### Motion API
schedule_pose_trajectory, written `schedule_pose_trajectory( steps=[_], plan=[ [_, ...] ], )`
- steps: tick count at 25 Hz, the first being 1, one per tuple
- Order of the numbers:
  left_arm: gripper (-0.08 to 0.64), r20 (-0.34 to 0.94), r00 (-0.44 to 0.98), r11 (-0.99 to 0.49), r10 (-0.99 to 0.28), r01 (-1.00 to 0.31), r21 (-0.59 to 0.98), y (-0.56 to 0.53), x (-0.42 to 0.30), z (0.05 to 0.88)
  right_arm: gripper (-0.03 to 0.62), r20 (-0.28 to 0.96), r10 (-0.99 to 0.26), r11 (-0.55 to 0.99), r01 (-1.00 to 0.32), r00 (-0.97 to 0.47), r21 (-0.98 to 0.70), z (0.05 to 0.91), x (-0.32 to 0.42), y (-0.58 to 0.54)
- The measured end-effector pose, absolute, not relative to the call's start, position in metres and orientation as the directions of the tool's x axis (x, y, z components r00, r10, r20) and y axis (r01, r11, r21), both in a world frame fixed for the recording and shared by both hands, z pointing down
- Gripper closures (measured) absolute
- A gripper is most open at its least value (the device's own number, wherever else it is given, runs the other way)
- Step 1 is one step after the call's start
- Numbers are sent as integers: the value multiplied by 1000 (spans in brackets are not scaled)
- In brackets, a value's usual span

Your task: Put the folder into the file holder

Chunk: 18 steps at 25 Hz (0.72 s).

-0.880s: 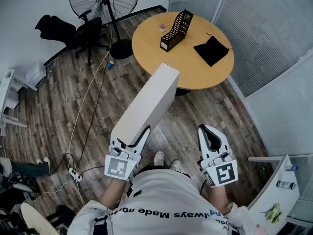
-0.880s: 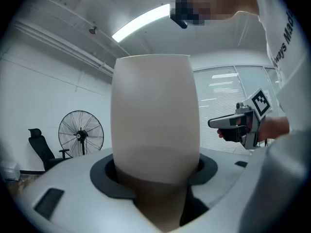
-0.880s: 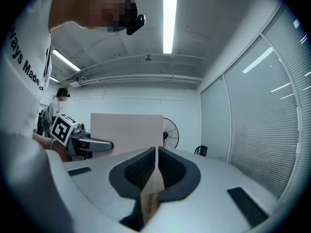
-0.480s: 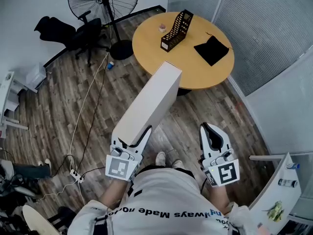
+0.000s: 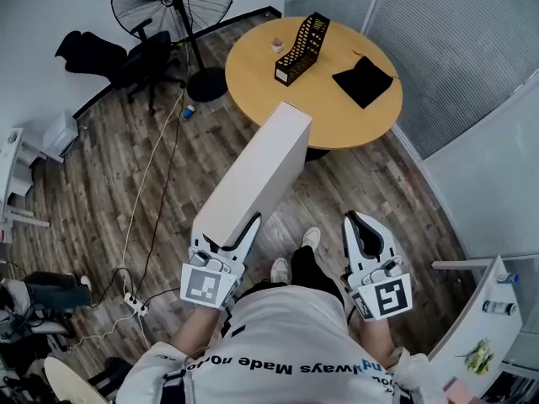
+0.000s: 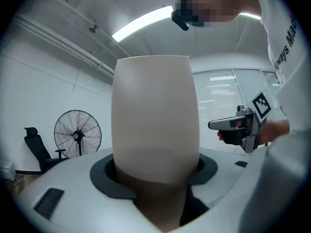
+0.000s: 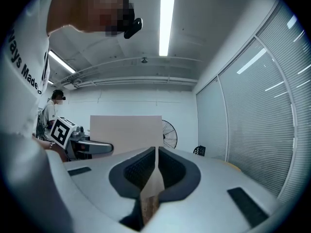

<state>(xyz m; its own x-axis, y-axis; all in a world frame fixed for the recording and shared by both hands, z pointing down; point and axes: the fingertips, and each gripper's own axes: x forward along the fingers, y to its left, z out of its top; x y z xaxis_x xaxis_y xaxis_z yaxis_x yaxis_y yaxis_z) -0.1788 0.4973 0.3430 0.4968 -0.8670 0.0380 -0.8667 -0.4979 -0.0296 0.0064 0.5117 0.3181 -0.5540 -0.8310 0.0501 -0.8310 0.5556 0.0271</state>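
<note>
Left gripper fingers wide, clamping folder, right gripper fingers together

The only legible wording is black print on the person's white shirt. The head view gives "ways Made", with the letters on either side too unclear to read. The left gripper view shows "ways Mad" and the right gripper view "ays Made". The cubes on the left gripper and right gripper bear black-and-white square markers without letters.
</note>
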Motion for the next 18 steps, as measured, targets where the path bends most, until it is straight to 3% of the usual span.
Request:
schedule_pose_trajectory(
  steps=[18],
  plan=[
    [278, 39, 500, -501, -865, -865, -39, 454, -163, 348, 549, 48, -829, 558, -829, -557, 12, 329, 20, 465]
  ],
)
